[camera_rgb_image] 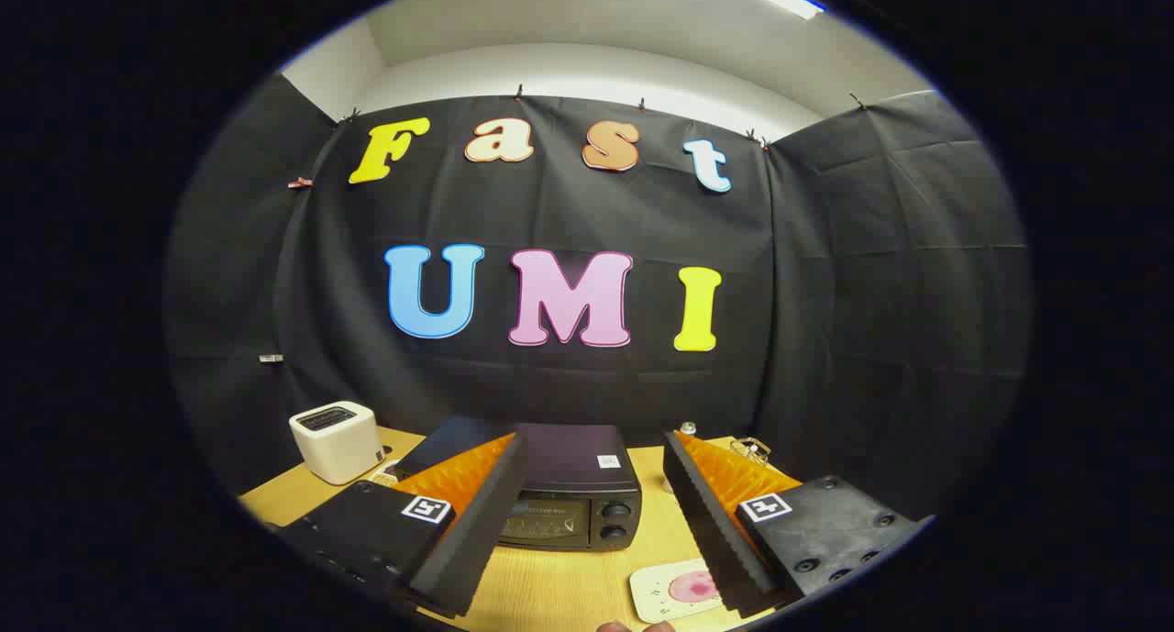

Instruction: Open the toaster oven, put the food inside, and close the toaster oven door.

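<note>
A black toaster oven [570, 485] stands on the wooden table [559, 586], its glass door shut and two knobs on its right side. It sits just ahead of my fingers, partly behind the left finger [477, 522]. My gripper [592, 449] hangs open above the table, with nothing between the fingers. A small white plate [665, 595] with a pink piece of food [694, 588] lies on the table near the right finger [711, 522], closer to me than the oven.
A white pop-up toaster [337, 439] stands at the table's back left. Small items, one a wire object [750, 449], sit behind the right finger. Black cloth walls close the booth behind and at both sides.
</note>
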`<state>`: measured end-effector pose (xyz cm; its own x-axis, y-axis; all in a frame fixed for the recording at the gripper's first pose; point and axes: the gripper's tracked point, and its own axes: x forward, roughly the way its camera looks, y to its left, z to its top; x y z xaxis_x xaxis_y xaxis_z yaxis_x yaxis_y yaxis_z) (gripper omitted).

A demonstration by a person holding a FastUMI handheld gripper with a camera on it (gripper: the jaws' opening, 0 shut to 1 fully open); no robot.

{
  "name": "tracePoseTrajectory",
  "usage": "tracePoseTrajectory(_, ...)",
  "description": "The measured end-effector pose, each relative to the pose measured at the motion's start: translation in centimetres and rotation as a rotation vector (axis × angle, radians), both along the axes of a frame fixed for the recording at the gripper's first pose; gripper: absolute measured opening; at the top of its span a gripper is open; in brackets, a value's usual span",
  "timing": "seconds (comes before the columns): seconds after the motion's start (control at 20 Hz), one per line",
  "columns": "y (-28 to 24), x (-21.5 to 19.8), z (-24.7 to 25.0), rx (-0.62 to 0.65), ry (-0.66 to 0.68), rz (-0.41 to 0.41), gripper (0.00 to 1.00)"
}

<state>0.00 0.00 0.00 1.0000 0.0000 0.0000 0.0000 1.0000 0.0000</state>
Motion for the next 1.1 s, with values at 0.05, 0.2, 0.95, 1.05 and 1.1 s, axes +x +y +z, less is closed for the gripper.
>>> tracePoseTrajectory(0.05,0.0,0.0,-0.1,0.003,0.002,0.003,0.97)
tracePoseTrajectory(0.2,0.0,0.0,-0.4,0.019,0.014,0.004,0.97)
tracePoseTrajectory(0.95,1.0,-0.2,-1.7,0.006,0.045,0.037,0.97)
tracePoseTrajectory(1.05,1.2,0.0,-1.8,-0.009,0.042,0.044,0.97)
tracePoseTrajectory(1.1,1.5,0.1,-1.9,-0.011,0.044,0.05,0.97)
